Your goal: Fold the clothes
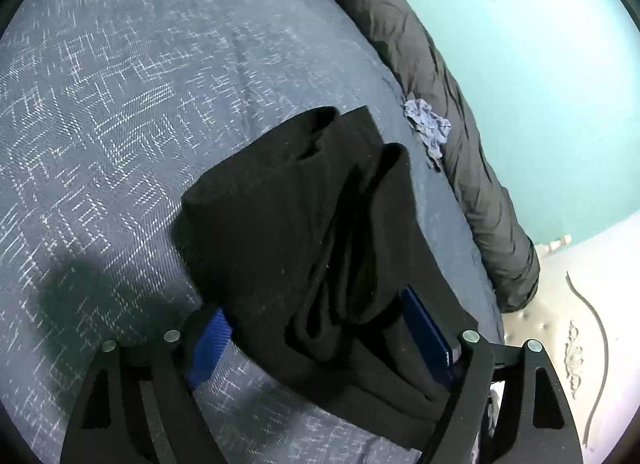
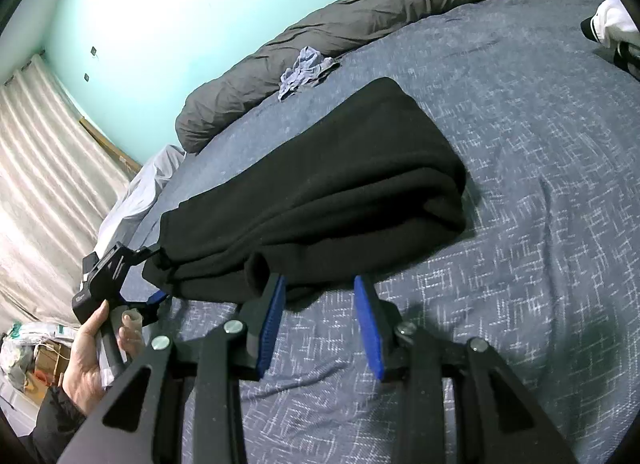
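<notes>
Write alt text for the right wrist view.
Open right tongs hover just short of a folded black garment on a blue patterned bedspread. A grey duvet lies along the far edge by a turquoise wall.

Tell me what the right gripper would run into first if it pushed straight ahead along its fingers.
Most likely the folded black garment. The right gripper is open, with the garment's near edge lying on the blue bedspread just beyond its fingertips. The left finger already looks almost against it, though depth is hard to judge.
</notes>
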`<state>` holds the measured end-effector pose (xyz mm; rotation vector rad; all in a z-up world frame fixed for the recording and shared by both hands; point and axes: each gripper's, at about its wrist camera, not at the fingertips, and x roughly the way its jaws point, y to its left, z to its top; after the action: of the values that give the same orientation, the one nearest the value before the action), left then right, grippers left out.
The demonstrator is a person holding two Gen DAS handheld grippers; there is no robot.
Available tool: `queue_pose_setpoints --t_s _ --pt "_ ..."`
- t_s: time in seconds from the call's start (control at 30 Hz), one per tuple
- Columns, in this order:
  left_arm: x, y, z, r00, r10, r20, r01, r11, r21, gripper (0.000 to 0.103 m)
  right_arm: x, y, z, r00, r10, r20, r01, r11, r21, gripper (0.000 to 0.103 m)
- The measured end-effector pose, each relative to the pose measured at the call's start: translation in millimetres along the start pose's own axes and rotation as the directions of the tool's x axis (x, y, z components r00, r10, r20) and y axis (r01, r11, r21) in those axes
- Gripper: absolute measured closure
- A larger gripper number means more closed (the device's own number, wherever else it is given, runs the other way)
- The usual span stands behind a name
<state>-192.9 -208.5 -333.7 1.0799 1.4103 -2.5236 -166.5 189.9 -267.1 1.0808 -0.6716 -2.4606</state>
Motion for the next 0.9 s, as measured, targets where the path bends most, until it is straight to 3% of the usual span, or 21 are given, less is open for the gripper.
queue_pose_setpoints --t_s 0.13,0.2,0.27,0.4,0.9 --pt "3 -1 3 1.000 0.023 0.006 -0.023 0.999 0.039 0.025 0 1 -1 1.000 -0.002 -0.001 0.002 1.000 -0.001 0.067" --pt "3 -2 4 0.999 0.044 0.017 -0.045 0.997 0.063 0.046 1 0 -2 1.000 -0.002 -0.002 0.002 1.000 0.001 0.067" --pt "3 -1 5 0.999 0.038 0.016 -0.039 0.997 0.067 0.056 2 0 -2 1.000 -0.003 -0.004 0.003 1.000 0.004 0.067" --pt "-2 -8 6 0.999 0.016 0.039 -0.019 0.996 0.091 0.068 2 -1 -3 1.000 -0.006 -0.005 0.006 1.000 0.010 0.067" --pt "-33 -102 -3 0.994 -0.052 0.094 0.023 0.957 0.288 0.077 -21 -25 6 0.998 -0.023 0.062 0.019 0.998 0.061 0.067"
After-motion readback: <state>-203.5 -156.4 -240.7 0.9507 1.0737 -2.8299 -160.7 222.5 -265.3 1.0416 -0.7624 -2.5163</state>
